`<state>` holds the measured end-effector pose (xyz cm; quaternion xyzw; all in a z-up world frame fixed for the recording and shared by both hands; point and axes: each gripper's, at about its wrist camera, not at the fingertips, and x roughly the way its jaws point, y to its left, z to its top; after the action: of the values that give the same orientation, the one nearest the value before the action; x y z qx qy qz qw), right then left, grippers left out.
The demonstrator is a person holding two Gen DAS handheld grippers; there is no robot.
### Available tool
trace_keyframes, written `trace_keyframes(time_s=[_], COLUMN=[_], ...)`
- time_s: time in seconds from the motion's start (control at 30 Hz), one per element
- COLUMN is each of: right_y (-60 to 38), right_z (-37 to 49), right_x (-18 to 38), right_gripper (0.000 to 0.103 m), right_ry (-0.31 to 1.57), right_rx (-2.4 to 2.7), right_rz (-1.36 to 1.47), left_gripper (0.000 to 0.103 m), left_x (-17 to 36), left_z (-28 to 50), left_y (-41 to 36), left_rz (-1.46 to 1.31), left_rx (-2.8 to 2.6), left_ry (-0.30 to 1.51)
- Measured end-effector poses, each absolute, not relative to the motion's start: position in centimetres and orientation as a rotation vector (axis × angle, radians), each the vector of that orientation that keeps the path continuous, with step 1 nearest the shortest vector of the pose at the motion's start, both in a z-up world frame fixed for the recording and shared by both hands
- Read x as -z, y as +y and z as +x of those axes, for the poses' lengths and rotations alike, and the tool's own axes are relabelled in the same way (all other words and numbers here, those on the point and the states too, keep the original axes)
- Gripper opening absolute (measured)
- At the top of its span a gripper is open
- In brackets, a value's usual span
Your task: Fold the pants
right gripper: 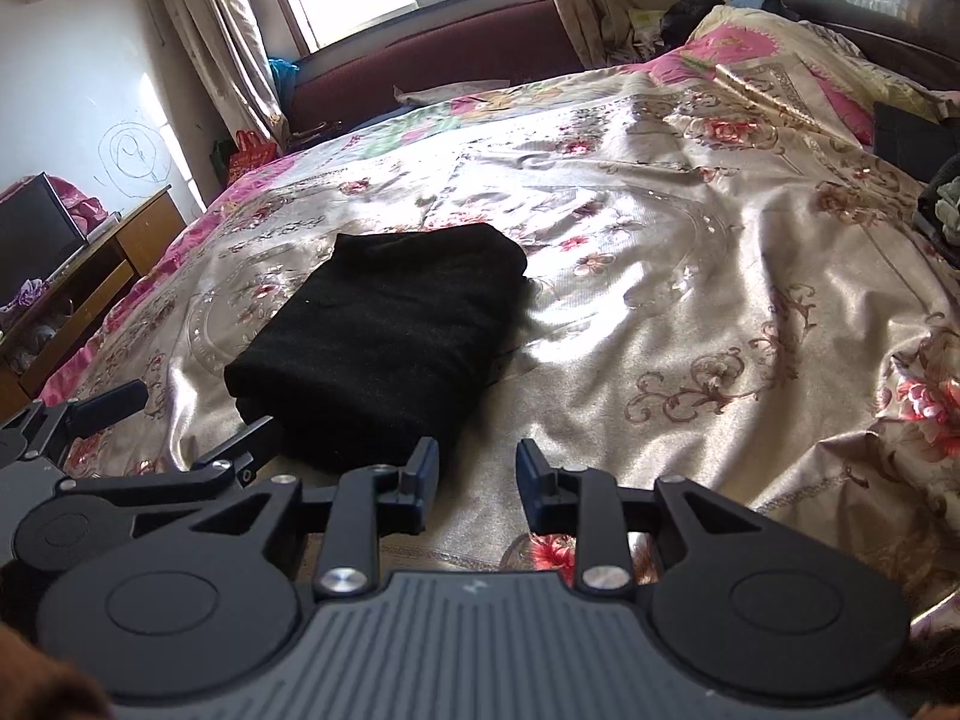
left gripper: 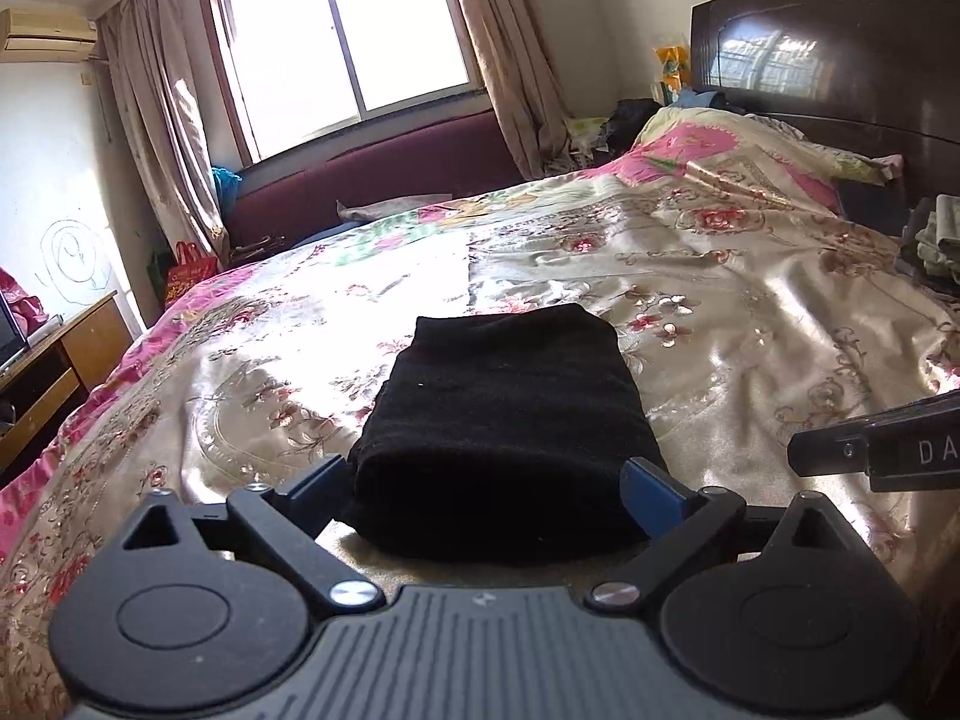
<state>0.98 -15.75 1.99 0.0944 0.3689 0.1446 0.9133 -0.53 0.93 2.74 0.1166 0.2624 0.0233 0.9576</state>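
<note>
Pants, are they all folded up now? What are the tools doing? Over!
Left tool open, right tool open, both empty. Black pants folded, flat on the bedspread. Nothing in the way.

The bed (right gripper: 690, 312) lies open and flat to the right of the folded pants (right gripper: 384, 336) and beyond them. A pile of clothes (right gripper: 948, 210) crowds the bed's right edge, and a pillow (left gripper: 750, 150) blocks the headboard (left gripper: 840, 48) end.

Your left wrist camera looks down along its fingers, close over the folded pants (left gripper: 504, 420). Your right one sits just beside it; both share the bed (right gripper: 690, 312) and window (left gripper: 342, 36).
</note>
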Motion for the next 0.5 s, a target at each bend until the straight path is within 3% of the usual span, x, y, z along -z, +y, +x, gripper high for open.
trace_keyframes(time_s=[0.5], right_y=[-15.9], right_z=[-1.0], right_x=[-2.7], right_gripper=[0.033], right_ry=[0.740], right_rx=[-0.242], right_rz=[0.120], left_gripper=[0.103], left_x=[-3.5], left_z=[-1.7], left_y=[0.7], left_rz=[0.192], left_rx=[-0.025], left_ry=[0.516])
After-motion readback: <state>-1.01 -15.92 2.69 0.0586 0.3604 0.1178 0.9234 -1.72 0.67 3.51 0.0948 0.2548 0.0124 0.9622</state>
